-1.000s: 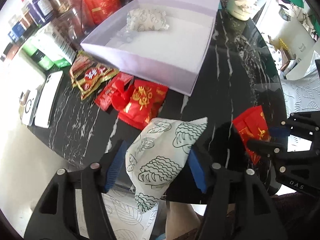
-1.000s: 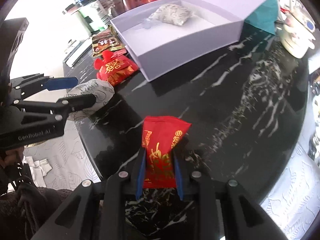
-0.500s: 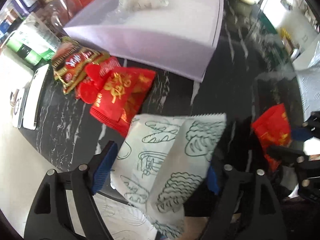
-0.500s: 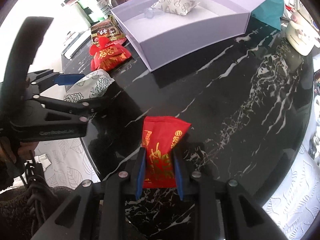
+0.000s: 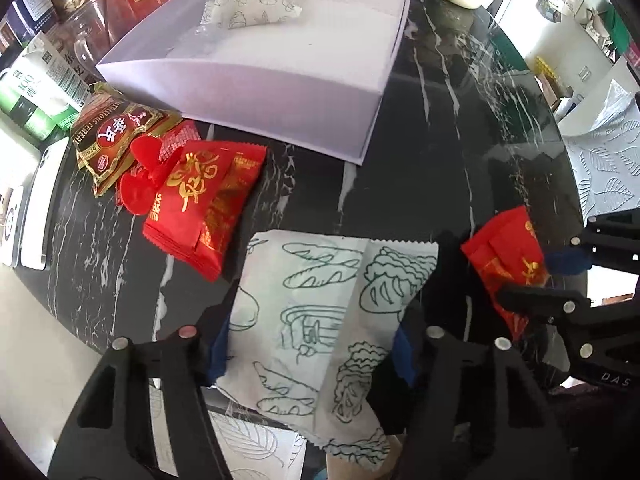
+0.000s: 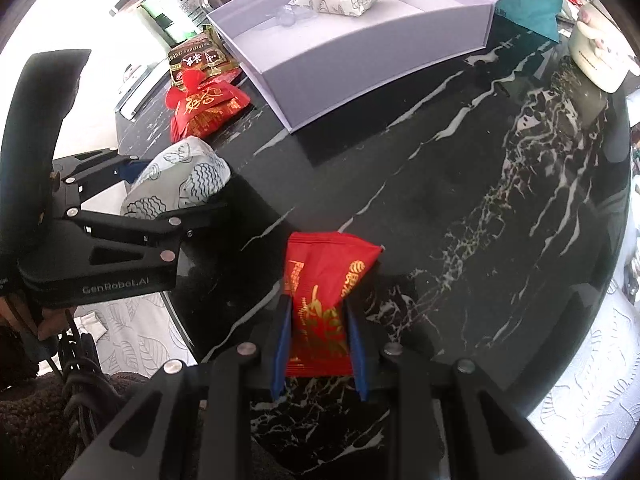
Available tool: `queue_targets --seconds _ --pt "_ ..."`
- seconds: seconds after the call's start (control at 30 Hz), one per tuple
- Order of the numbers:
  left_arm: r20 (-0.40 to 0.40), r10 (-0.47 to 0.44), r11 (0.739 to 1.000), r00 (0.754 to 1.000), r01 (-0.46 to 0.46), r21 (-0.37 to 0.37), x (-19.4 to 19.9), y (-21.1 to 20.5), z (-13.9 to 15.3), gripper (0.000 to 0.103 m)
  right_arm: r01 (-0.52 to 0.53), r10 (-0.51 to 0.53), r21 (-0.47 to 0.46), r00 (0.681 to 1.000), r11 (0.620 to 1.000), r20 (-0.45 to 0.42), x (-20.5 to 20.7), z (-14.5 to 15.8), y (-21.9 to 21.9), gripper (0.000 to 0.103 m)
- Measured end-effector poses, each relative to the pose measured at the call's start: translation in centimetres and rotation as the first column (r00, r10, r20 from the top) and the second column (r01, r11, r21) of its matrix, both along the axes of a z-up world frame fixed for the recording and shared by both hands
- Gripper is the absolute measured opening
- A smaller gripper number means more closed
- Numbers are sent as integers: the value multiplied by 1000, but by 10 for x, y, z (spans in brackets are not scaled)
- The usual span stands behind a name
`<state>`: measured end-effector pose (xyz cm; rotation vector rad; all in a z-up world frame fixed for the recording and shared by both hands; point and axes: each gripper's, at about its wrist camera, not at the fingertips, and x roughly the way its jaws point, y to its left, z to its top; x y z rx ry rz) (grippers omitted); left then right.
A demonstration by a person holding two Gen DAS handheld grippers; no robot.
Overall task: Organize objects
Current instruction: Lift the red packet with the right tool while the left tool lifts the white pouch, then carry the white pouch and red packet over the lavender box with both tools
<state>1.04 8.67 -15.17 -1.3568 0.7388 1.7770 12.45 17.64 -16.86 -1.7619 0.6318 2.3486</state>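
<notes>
- The left gripper (image 5: pixel 312 354) is clamped on the white snack packet (image 5: pixel 320 320) with green line drawings, holding it at the near edge of the black marble table (image 5: pixel 460 140), at about 6 o'clock in the left wrist view.
- My judgement is that this packet goes next to the open white box (image 5: pixel 280 92), which sits at about 12 o'clock. To do that well, lift the packet over the box's near wall before letting go, because the soft bag hangs below the pads and could catch on the rim.
- The pile at 9 to 10 o'clock is loose on the table: a big red packet (image 5: pixel 200 204) with gold writing, a brown-and-gold sachet (image 5: pixel 116 140) behind it, and small red pieces between them. Carry the load over this pile, not through it.
- The box holds one matching white packet (image 5: pixel 252 0) at its far side, with something small and clear beside it that I cannot make out. The rest of the box floor is bare, so there is room to set things side by side.
- The right gripper (image 6: pixel 318 344) is shut on a small red packet (image 6: pixel 324 292), held at 6 o'clock in its own view, low over the table and well short of the box. I would move one arm at a time so the two do not meet at the box.
</notes>
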Motion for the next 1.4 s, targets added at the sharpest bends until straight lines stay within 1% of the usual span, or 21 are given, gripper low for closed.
queue_targets --seconds 0.2,0.4,0.47,0.57,0.6,0.67,0.77,0.83,1.03,1.17,1.27,1.37,1.4 --pt "35 17 1000 999 -17 -4 2 -3 19 60 -21 22 2 999 1000 -36 3 10 2 26" --pt "-13 46 999 999 -46 -5 14 1 47 60 -49 49 6 996 999 -71 12 24 11 26" --pt "-31 70 998 997 -70 -5 19 5 59 60 -71 72 10 994 997 -85 18 31 16 26" --pt "-45 111 994 993 -112 1 30 3 68 60 -114 115 20 988 993 -104 26 43 24 26" --pt "-51 134 991 990 -134 4 26 8 70 60 -127 129 22 986 992 -108 27 46 27 26" --pt "-57 177 984 983 -177 15 32 7 81 60 -163 166 29 980 986 -114 33 56 33 26" --pt "-56 238 971 970 -236 34 50 15 85 60 -213 218 55 968 976 -123 41 72 41 26" --pt "-51 265 964 963 -263 43 59 20 79 60 -232 240 71 962 970 -131 44 81 46 26" --pt "-86 273 961 958 -267 76 71 26 97 60 -239 259 129 952 962 -164 45 108 53 26" --pt "-110 298 952 948 -287 103 71 23 108 60 -255 283 165 941 953 -185 37 121 52 26" --pt "-130 334 941 934 -323 99 69 21 111 60 -283 315 173 927 943 -203 32 126 49 26" --pt "-136 378 925 916 -370 85 66 20 113 60 -332 360 158 910 930 -206 24 124 49 26" --pt "-141 399 917 906 -391 79 65 20 113 60 -348 375 156 903 924 -207 21 124 49 26"
